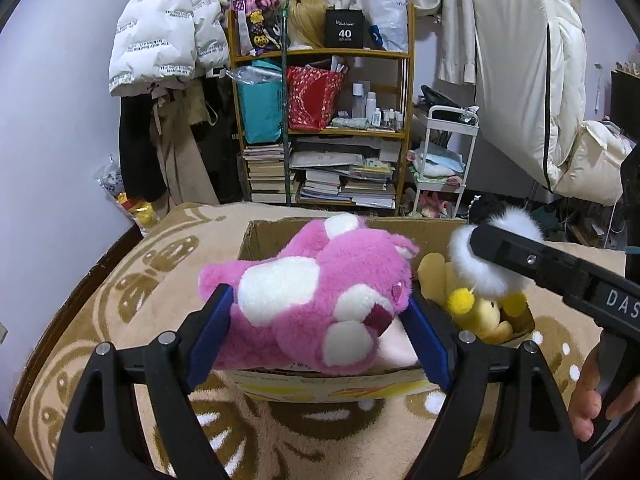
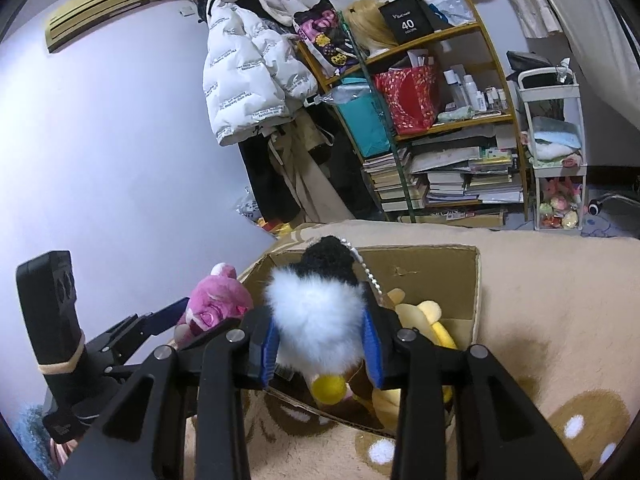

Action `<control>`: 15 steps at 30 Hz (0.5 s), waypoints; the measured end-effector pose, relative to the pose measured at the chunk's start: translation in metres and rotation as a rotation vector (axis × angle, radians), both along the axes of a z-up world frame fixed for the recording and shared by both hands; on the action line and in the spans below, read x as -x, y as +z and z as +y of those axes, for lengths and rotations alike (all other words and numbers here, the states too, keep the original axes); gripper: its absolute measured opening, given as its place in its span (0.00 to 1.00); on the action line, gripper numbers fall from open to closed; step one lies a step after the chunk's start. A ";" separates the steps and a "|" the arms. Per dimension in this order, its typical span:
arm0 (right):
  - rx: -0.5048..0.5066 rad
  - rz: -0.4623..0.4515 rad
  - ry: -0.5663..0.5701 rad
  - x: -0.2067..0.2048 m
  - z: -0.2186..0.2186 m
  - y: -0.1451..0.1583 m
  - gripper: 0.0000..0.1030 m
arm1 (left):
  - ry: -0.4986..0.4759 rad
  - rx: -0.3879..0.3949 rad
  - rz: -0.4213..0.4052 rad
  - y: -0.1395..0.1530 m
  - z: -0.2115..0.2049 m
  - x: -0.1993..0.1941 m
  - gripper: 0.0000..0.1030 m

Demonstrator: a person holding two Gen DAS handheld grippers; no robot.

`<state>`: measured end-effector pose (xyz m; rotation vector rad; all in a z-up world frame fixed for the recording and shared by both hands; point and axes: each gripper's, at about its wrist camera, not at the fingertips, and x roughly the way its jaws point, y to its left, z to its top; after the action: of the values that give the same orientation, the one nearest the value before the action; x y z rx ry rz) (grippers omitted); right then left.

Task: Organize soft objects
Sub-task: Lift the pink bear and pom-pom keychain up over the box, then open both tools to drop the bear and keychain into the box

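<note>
My left gripper [image 1: 316,312] is shut on a pink and white plush bear [image 1: 320,296] and holds it over the near left part of an open cardboard box [image 1: 256,236]. My right gripper [image 2: 320,340] is shut on a white fluffy plush with a black top and a yellow pom-pom [image 2: 316,320], held above the box [image 2: 460,264]. A yellow plush [image 1: 476,316] lies inside the box, also seen in the right wrist view [image 2: 424,316]. The pink bear shows at the left in the right wrist view [image 2: 216,308].
The box sits on a beige and brown patterned blanket [image 1: 132,280]. Behind stand a wooden shelf with books and bags [image 1: 328,132], hanging coats [image 1: 160,40] and a white cart [image 1: 440,160]. The wall is to the left.
</note>
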<state>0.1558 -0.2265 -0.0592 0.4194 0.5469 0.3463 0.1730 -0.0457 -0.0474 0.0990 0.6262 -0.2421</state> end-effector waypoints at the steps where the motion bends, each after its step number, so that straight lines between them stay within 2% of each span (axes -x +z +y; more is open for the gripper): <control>1: -0.001 0.000 -0.003 0.000 0.000 0.000 0.38 | 0.000 0.003 0.011 -0.002 0.000 -0.001 0.81; 7: -0.005 0.004 -0.008 -0.001 -0.002 0.000 0.38 | 0.003 0.002 0.043 -0.008 0.000 -0.005 0.83; 15: -0.017 0.002 0.008 -0.001 0.000 -0.002 0.38 | -0.030 -0.011 0.014 -0.007 -0.003 -0.001 0.84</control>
<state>0.1567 -0.2261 -0.0615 0.4340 0.5480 0.3589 0.1739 -0.0491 -0.0539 0.1171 0.6401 -0.2685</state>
